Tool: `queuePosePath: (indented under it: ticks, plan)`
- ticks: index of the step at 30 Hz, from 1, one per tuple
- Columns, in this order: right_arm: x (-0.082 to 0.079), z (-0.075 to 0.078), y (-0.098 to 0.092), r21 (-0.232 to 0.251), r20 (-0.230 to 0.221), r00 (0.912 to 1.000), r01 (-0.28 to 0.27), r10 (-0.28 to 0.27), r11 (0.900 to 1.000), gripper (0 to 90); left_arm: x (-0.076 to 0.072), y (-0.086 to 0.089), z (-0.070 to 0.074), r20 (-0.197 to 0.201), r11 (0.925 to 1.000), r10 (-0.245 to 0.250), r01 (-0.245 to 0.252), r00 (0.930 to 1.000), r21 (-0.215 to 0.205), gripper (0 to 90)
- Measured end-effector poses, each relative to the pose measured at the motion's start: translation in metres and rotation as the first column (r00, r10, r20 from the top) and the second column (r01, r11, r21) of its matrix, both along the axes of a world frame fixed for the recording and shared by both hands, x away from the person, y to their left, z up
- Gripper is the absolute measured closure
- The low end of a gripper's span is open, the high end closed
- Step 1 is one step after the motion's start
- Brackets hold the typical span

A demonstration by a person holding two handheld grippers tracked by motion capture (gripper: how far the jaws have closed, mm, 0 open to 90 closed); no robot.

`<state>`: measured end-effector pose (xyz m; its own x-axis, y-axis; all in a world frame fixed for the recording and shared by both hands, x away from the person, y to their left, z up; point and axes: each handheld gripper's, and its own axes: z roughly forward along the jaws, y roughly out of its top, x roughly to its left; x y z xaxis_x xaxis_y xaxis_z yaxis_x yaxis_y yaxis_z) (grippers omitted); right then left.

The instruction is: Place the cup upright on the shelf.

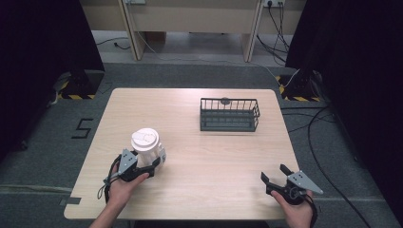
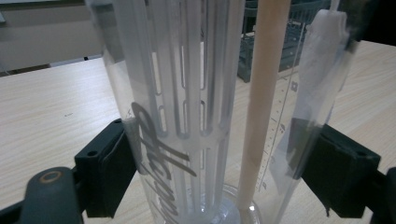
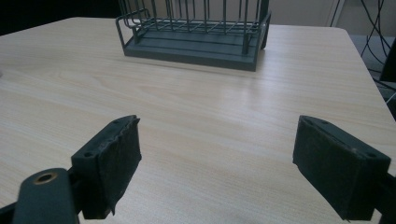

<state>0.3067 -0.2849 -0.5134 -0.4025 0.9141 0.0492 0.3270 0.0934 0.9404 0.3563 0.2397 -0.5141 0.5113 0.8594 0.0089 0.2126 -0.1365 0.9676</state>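
A clear plastic jug (image 2: 196, 116) is clamped between the jaws of the left gripper (image 1: 142, 170), near the table's (image 1: 199, 156) front-left corner. It stands upright, long axis vertical, white lid (image 1: 144, 137) upward. The right gripper (image 1: 276, 176) is held agape, empty, aimed toward the wire basket (image 1: 229, 115).

Clear glossy plastic jug (image 2: 187, 116) on matt wood-grain table (image 1: 214, 156)

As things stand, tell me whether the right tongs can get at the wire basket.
Probably yes: the right tongs stand open and hold nothing, with bare table between them and the wire basket.
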Motion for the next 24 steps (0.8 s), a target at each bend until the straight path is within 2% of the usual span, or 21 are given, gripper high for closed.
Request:
queuePosePath:
  ticks: [12, 18, 24]
  plan:
    - [0.001, 0.0, -0.001, 0.003, -0.004, 1.0, 0.001, -0.001, 1.0, 15.9, -0.001, -0.002, 0.002, -0.003, 0.9999, -0.011, 0.011, 0.9999, 0.008, 17.7]
    - [0.001, 0.0, -0.001, 0.009, -0.005, 1.0, 0.003, -0.003, 1.0, 15.9, -0.001, -0.004, 0.009, 0.001, 0.9999, -0.013, 0.013, 0.9999, -0.006, 17.8]
    - [0.001, 0.0, -0.001, 0.013, -0.006, 1.0, 0.005, -0.005, 1.0, 16.0, 0.002, -0.006, 0.016, 0.0, 0.9999, -0.011, 0.011, 0.9999, -0.003, 17.8]
